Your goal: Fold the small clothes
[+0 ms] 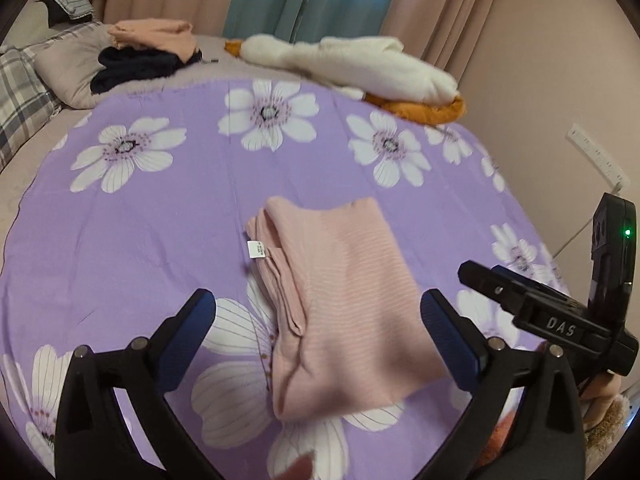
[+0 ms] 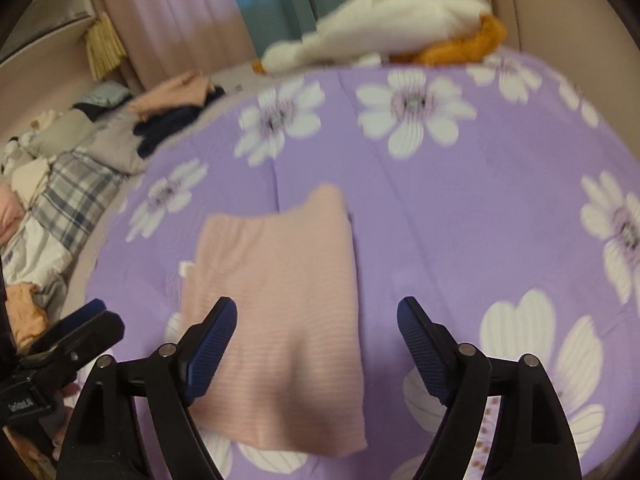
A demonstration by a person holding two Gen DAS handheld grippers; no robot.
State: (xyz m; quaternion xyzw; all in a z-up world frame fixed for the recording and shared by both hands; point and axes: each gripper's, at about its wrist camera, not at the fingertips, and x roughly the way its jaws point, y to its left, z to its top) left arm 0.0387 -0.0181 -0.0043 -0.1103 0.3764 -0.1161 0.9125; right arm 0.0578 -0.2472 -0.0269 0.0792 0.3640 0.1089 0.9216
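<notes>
Left wrist view is sharp: folded pink garment (image 1: 340, 304) shows a white care tag (image 1: 256, 249) at its left edge and stacked fold layers along that side. It also catches the right tongs (image 1: 480, 276) coming in from the right edge, green light on the body behind them. Right wrist view is motion-blurred: tag only a white smudge, fold layers not readable. It shows extra clutter at far left, a plaid pillow (image 2: 76, 196) and loose laundry, plus the left tongs (image 2: 86, 320) poking in at lower left.

Garment lies flat on the purple flowered bedsheet (image 1: 140, 240), roughly rectangular, long axis running from the near edge away toward the curtains, leaning slightly left at the far end. Near end looks wider.

Left tongs (image 1: 318, 332): wide open, nothing gripped, garment seen between the blue pads but not pressed. Right tongs (image 2: 316, 344): wide open, empty, left pad over the garment's near part; contact not clear.

White and orange plush toy (image 1: 352, 64) lies at the far edge of the bed.
</notes>
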